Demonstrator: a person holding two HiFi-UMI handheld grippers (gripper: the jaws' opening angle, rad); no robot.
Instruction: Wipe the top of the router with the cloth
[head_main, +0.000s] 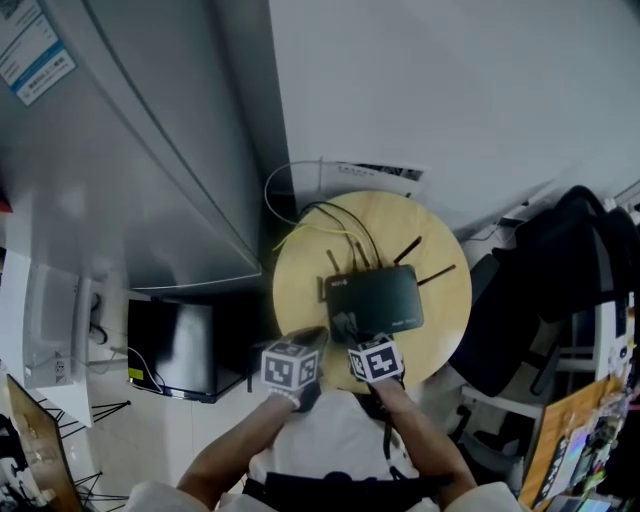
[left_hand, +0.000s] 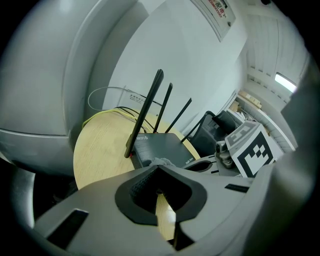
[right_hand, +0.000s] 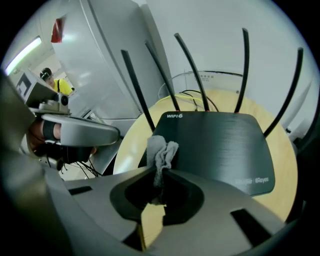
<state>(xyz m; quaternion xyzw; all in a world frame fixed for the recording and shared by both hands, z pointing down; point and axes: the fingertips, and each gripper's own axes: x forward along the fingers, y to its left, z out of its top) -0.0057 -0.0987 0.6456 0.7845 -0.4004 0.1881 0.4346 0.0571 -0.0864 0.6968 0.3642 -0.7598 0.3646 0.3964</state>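
A black router (head_main: 380, 298) with several upright antennas sits on a round wooden table (head_main: 300, 280). In the right gripper view the router (right_hand: 220, 150) fills the middle. My right gripper (right_hand: 161, 175) is shut on a crumpled grey cloth (right_hand: 161, 150), which hangs over the router's near left corner. In the head view the cloth (head_main: 345, 325) lies at the router's near edge, under my right gripper (head_main: 352, 335). My left gripper (head_main: 308, 342) hovers beside it over the table's near edge, jaws together and empty. The left gripper view shows the router (left_hand: 160, 147) just ahead of my left gripper (left_hand: 159, 172).
Yellow and black cables (head_main: 320, 225) run from the router's back toward the wall. A large grey cabinet (head_main: 130, 150) stands left of the table, with a black box (head_main: 175, 350) on the floor below. A dark chair (head_main: 545, 290) stands at the right.
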